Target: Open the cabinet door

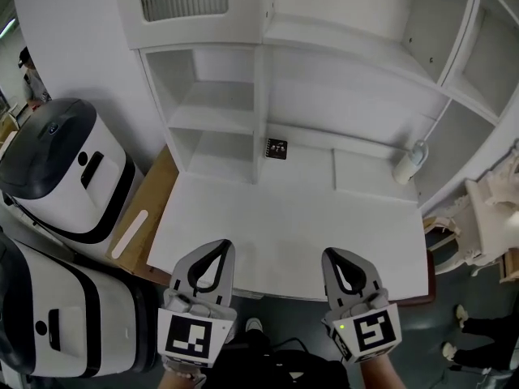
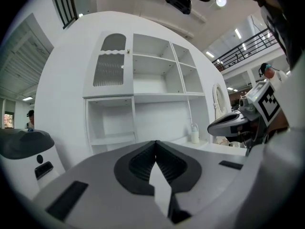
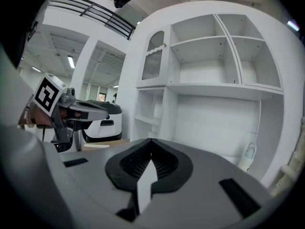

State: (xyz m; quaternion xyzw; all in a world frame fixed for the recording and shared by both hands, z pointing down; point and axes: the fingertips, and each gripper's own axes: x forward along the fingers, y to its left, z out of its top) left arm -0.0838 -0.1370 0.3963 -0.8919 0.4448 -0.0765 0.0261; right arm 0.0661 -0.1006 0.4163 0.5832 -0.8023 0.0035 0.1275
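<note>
Checking jaw state, left gripper (image 2: 155,143): report. — Inspector

Jaws fully together, ribbed pads meeting at the tip, nothing between them. In the head view it sits at the near left, over the near edge of the counter (image 1: 284,217). — Operator

Right gripper (image 3: 151,140)? — Inspector

Same condition: jaws closed on each other, empty. It sits to the right of the left one, apart from it. Both point toward the cabinet (image 1: 357,79). — Operator

Locate the door (image 2: 110,66). — Inspector

Far upper left of the cabinet, directly above an open compartment. It has an arched top, a ribbed panel and a small knob on its right edge. It is closed and well apart from both grippers. — Operator

Other items? — Inspector

A bottle (image 1: 409,164) stands at the far right of the counter. A black card (image 1: 276,148) is at the foot of the centre post. Two white-and-black machines (image 1: 69,173) stand left of the cabinet, with a wooden board (image 1: 142,217) between them and the counter. The remaining shelves have no doors. — Operator
</note>
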